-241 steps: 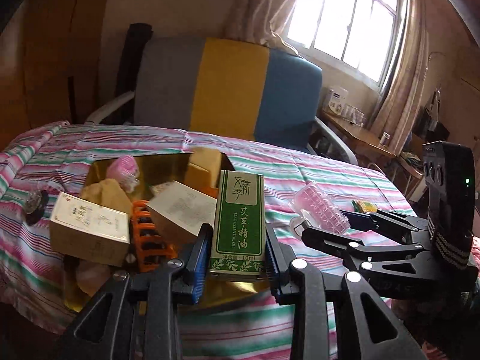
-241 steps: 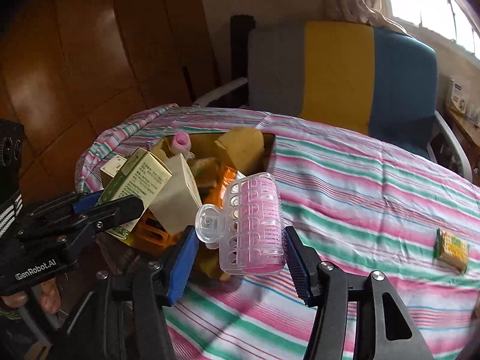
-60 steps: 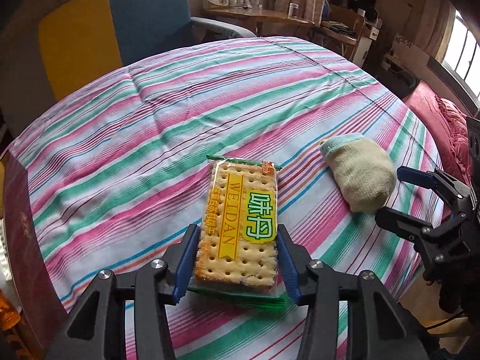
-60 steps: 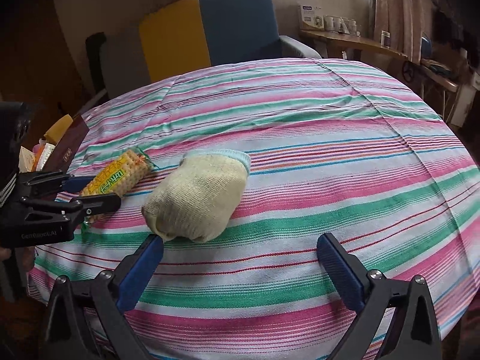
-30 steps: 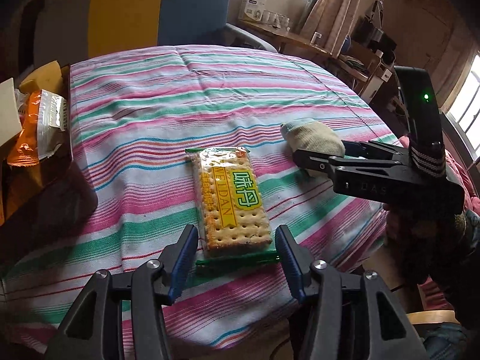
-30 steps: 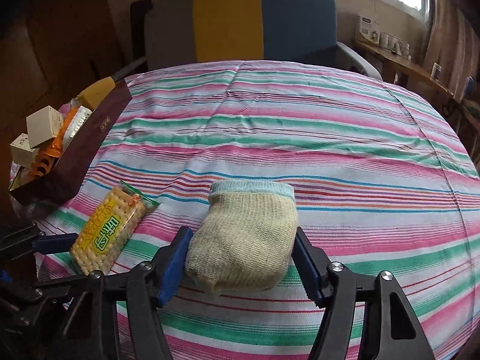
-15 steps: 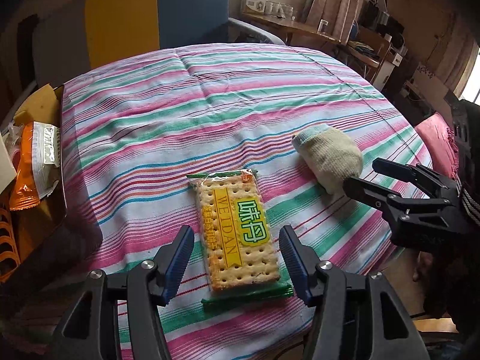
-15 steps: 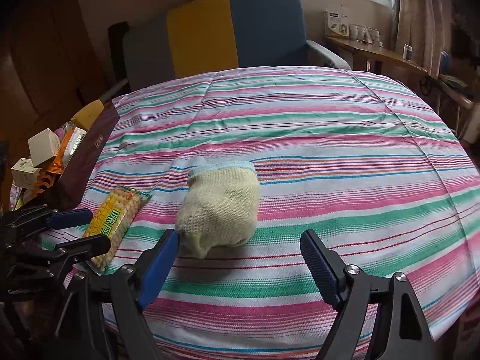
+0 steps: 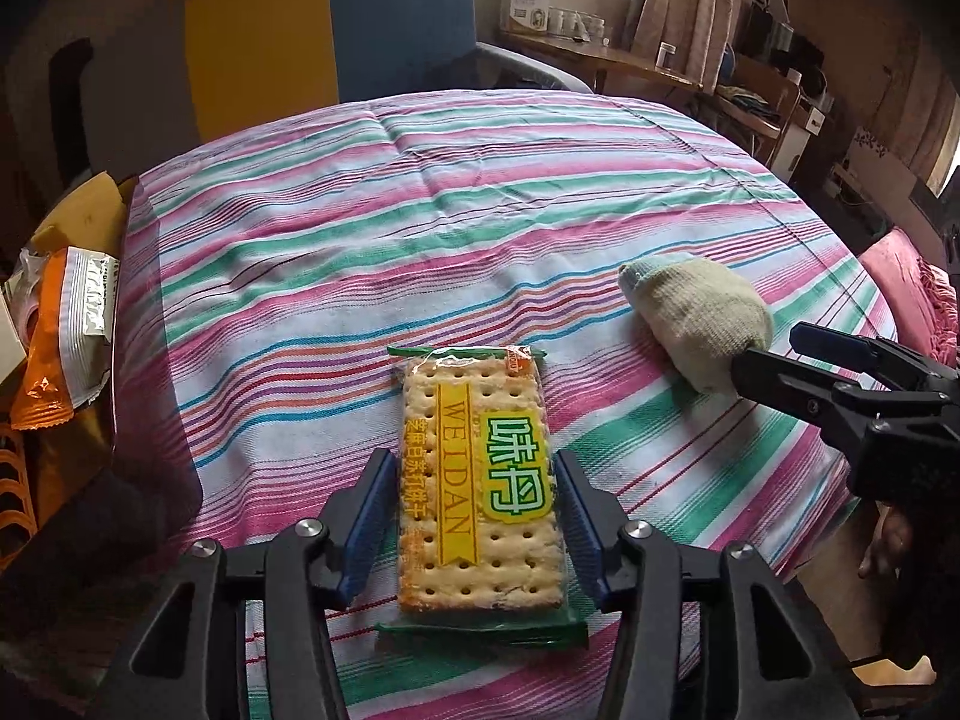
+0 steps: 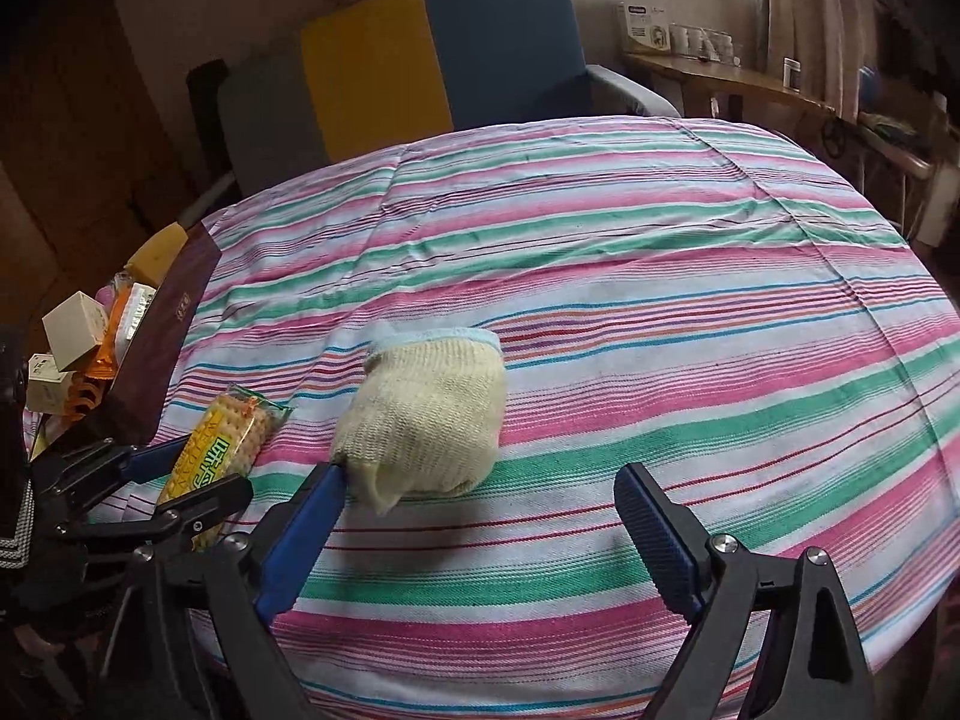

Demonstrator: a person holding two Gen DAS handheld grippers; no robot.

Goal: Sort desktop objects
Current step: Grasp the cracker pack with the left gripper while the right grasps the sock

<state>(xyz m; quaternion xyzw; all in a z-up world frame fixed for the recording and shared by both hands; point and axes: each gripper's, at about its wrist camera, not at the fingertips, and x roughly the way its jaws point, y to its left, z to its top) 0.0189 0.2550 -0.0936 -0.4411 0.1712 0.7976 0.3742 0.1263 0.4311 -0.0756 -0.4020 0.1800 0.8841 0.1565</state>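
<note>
Straddling a flat cracker packet, left claw gapes; right claw wide beside knitted sock

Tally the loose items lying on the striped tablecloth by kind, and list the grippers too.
Cracker packets: 1, the cracker packet between the open fingers of the left gripper.
Rolled socks: 1, the rolled sock just ahead of the open right gripper.
Grippers: 2.
Total: 4.
The box at the table's left edge holds more items, not counted.
</note>
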